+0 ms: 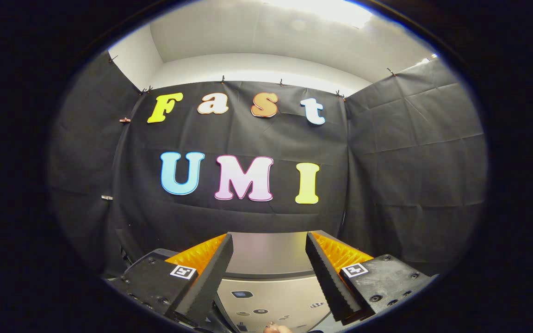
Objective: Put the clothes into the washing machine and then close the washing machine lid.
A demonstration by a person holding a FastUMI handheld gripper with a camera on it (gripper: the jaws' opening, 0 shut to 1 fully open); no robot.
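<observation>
The gripper [269,245] is held level with its jaws spread wide and nothing between them. Between and below the fingers lies the washing machine [271,268], a pale grey appliance: its flat top runs far toward the black cloth wall [414,162], and its near panel carries small dark buttons and marks. No clothes can be made out here.

Bright ceiling glare, sharp focus, fisheye-warped edges.
</observation>
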